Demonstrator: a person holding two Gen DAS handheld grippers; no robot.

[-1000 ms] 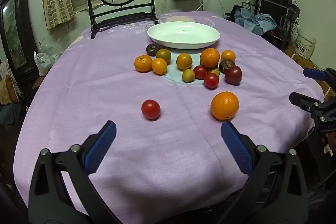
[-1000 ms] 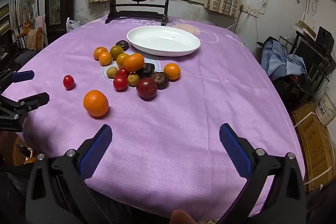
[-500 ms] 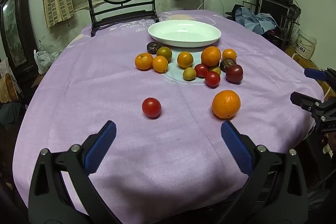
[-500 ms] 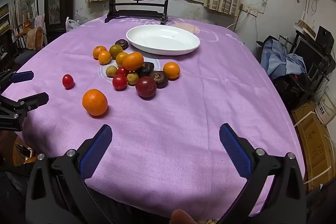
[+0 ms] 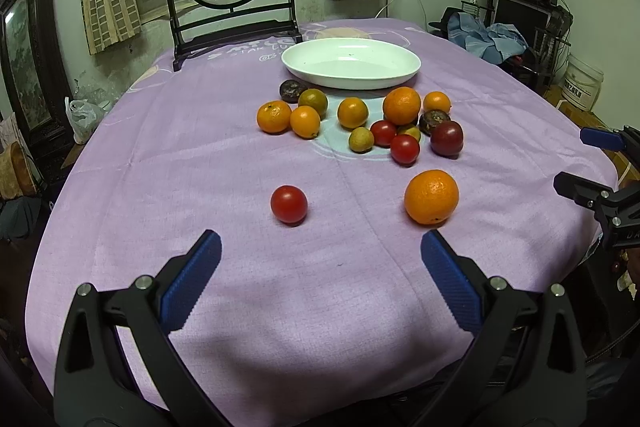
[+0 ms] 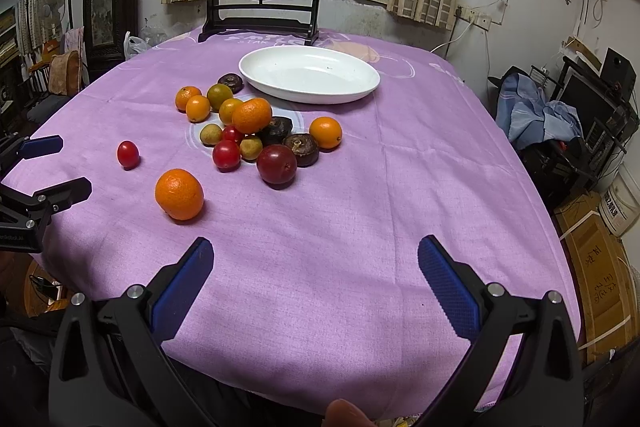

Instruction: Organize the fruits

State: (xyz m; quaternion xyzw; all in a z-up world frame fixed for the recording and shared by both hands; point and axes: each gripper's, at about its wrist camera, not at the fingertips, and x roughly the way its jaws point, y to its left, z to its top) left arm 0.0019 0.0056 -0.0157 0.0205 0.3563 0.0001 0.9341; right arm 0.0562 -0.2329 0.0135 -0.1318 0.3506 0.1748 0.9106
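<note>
We are holding the left hand-held gripper (image 5: 320, 259) low over the near edge of the counter (image 5: 120, 167), its blue pads spread wide and gripping nothing. The right hand-held gripper (image 6: 316, 259) is hanging the same way, wide and empty, above bare purple cloth.

Fruits are lying loose on the cloth. A lone red tomato (image 5: 289, 204) is sitting just ahead of the left pads; a large orange (image 5: 431, 196) is sitting apart to its right, roughly between the two grippers. Beyond them a cluster is crowding together: small oranges (image 5: 274, 116), more tomatoes (image 5: 405, 149), a dark red plum (image 5: 447, 138), yellowish small fruits (image 5: 361, 140), brown wrinkled ones (image 5: 434, 118). The white dish (image 5: 304, 61) is standing empty behind the cluster, just short of touching it.

We are judging that none of the sorting is done yet.

Handling notes: the tomato looks smooth, thin-skinned and soft, likely to slip or bruise, so we are planning a gentle squeeze across its widest middle. The large orange looks firmer and heavier, its peel offering better grip; we should take it at the equator too. All are round and may roll if nudged.
</note>
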